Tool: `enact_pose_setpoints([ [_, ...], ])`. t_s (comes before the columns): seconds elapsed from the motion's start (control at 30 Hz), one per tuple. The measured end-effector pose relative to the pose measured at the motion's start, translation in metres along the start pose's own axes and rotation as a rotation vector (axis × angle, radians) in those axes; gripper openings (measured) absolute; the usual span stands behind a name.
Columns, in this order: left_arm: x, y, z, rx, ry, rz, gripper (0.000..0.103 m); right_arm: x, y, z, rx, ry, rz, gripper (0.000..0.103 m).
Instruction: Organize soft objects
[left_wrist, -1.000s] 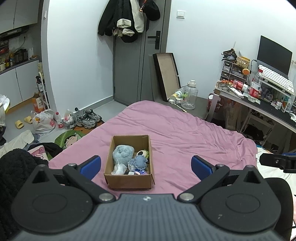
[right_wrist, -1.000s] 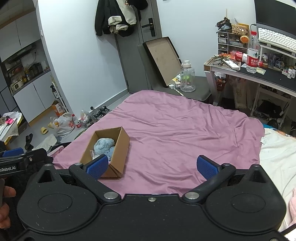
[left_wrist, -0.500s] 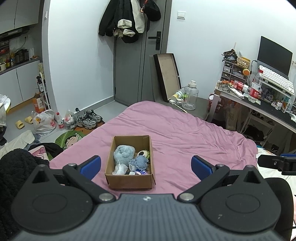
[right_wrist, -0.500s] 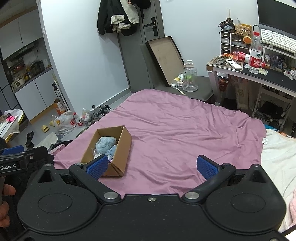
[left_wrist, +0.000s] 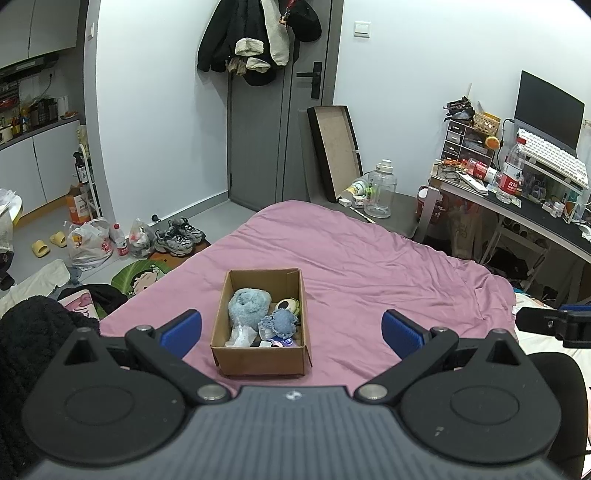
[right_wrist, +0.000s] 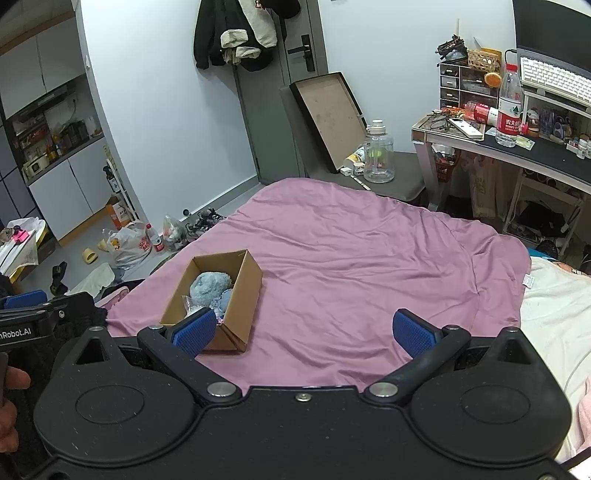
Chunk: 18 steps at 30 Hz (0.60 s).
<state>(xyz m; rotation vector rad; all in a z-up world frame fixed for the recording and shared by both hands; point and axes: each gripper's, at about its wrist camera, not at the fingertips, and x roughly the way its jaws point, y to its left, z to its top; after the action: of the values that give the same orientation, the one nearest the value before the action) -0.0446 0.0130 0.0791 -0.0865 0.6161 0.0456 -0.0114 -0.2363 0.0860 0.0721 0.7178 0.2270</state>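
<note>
a small open cardboard box (left_wrist: 262, 354) sits near the foot edge of a bed covered by a smooth, lightly creased mauve sheet (left_wrist: 369, 273). inside the box lie the soft objects: a fluffy pale-blue plush roll (left_wrist: 246, 305), a smaller knitted grey-blue ball (left_wrist: 282, 321), a round cream and dark toy (left_wrist: 286, 304) tucked at the far side, and some crinkled clear plastic at the near end. no loose soft items show on the sheet, so the gathering looks largely done; whether anything is left beyond the frame cannot be told.

the left tongs (left_wrist: 291, 330) hang above the bed directly facing the box, blue ribbed pads spread wide apart and holding nothing. the right tongs (right_wrist: 303, 330) are likewise spread wide and empty, with the box (right_wrist: 236, 295) just beside their left pad, seen at an angle. the box walls are stiff, plain brown card with sharp corners, while its contents look squashy and light
</note>
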Motion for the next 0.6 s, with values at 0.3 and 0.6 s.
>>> enact_pose_setpoints([
  [0.3,0.0001,0.0006,-0.0007,-0.001,0.001,0.001,0.103,-0.0004,-0.0008,0.0005,0.003,0.001,-0.001,0.103],
  [0.6,0.0009,0.0023,-0.0026,0.003,0.003,0.004,0.103,-0.0003,-0.0007,-0.0007,0.003,0.004,-0.003,0.103],
])
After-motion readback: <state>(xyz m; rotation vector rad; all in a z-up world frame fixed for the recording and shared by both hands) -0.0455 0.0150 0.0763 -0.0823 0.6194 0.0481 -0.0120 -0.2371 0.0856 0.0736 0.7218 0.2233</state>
